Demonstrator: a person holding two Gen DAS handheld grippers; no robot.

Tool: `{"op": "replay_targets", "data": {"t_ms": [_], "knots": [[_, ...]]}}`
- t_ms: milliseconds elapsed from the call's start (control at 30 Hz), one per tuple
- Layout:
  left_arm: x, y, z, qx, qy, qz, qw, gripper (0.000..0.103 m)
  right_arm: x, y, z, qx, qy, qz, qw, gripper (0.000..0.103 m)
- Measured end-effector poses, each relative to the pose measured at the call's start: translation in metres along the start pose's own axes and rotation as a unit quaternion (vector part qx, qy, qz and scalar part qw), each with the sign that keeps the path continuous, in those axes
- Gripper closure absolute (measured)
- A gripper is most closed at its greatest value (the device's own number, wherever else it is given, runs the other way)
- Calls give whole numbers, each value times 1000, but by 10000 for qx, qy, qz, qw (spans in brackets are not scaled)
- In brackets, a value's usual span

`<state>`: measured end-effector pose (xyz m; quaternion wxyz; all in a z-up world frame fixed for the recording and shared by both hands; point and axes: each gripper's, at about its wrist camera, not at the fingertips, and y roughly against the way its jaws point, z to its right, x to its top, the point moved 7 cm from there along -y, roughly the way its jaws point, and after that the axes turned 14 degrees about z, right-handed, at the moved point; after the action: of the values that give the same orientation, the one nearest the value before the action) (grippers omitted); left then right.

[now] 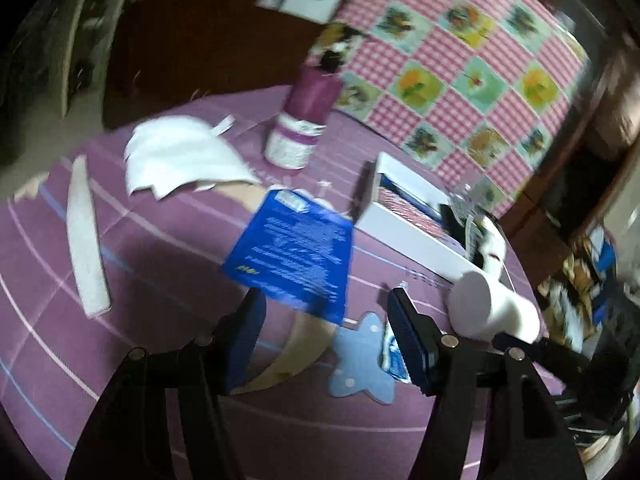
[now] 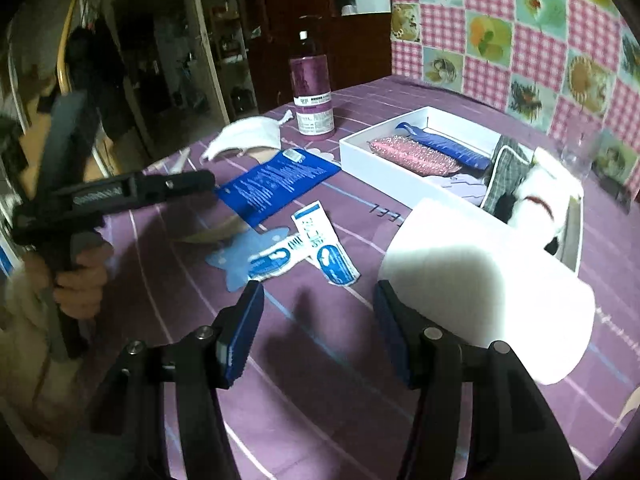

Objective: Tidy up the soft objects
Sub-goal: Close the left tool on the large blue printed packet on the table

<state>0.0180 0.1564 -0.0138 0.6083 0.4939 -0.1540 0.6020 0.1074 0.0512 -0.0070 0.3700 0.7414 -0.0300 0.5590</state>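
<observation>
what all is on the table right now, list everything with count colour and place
tablecloth: 1, purple with pale lines, covering the table
bottle: 1, purple with white label, upright at the far side
white box: 1, white, right of centre, holds a pink brush, a blue comb and a plaid cloth
blue pack: 1, blue with white print, centre
sachets: 2, white and blue, near the centre
star pad: 1, light blue, beside the sachets
white cloth: 1, white, far left
white strip: 1, white, left
white roll: 1, white, near right
left gripper: open, empty
right gripper: open, empty
</observation>
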Motion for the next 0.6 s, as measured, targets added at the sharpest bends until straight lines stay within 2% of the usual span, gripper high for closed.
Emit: {"op": "replay_targets", "data": {"t_ms": [33, 67, 133, 200, 300, 433, 600], "knots": [[-1, -3, -2, 124, -31, -46, 9999, 40, 1, -2, 0, -28, -54, -54, 10000, 48], [-4, -5, -1, 256, -116, -80, 9996, 40, 2, -4, 0, -100, -109, -123, 9998, 57], [-8, -8, 2, 438, -367, -118, 9983, 40, 6, -10, 0, -238, -221, -254, 9991, 63], [-11, -10, 9, 468, -616, -128, 9969, 41, 11, -18, -1, -258, -361, -338, 9984, 63], [-14, -9, 14, 465, -819, -130, 9955, 42, 20, -28, -9, -262, -199, -347, 9989, 63], [-18, -12, 18, 244, -828, -288, 9958, 42, 25, -49, -14, -211, -102, -578, 9981, 63], [-24, -17, 14, 421, -888, -428, 9942, 42, 29, -77, -13, -340, -102, -794, 9962, 63]]}}
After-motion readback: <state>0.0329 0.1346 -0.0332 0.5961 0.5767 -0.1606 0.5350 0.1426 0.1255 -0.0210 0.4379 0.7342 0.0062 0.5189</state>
